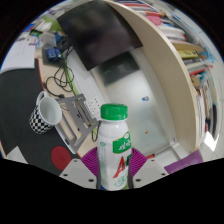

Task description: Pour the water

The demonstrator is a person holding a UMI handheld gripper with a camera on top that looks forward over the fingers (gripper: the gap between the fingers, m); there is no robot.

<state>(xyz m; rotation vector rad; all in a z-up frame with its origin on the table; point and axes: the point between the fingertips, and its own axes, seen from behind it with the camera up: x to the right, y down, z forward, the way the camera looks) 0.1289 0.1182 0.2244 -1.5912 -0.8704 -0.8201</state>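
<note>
Wide white desk (pixel 150 120) fills the scene, running away from the gripper toward a dark monitor (pixel 100 40) at its far edge, and a curved shelf (pixel 185 45) packed with books rises along the desk's right side. Cables (pixel 65 75) trail over the desk's left part, near the far edge. Closer in, on the left side of the desk, there's a cup (pixel 45 108), white with a black checked band, and it's lying tipped on its side with its mouth facing this way, resting against some clear stand I can't make out properly. And front and centre, the bottle (pixel 114 145): white, green label, green cap (pixel 114 111) on it, upright, right between the fingers of the gripper (pixel 112 172). The purple pads (pixel 88 160) sit hard against both sides of the bottle, no gap showing, so I call that clamped on the bottle. Whether it is lifted off the desk or standing at the near edge, I can't tell. Progress? Early, by my reading: bottle in hand, but the cap looks to be on, the cup isn't upright, and no water is flowing. The pour itself is all ahead.
</note>
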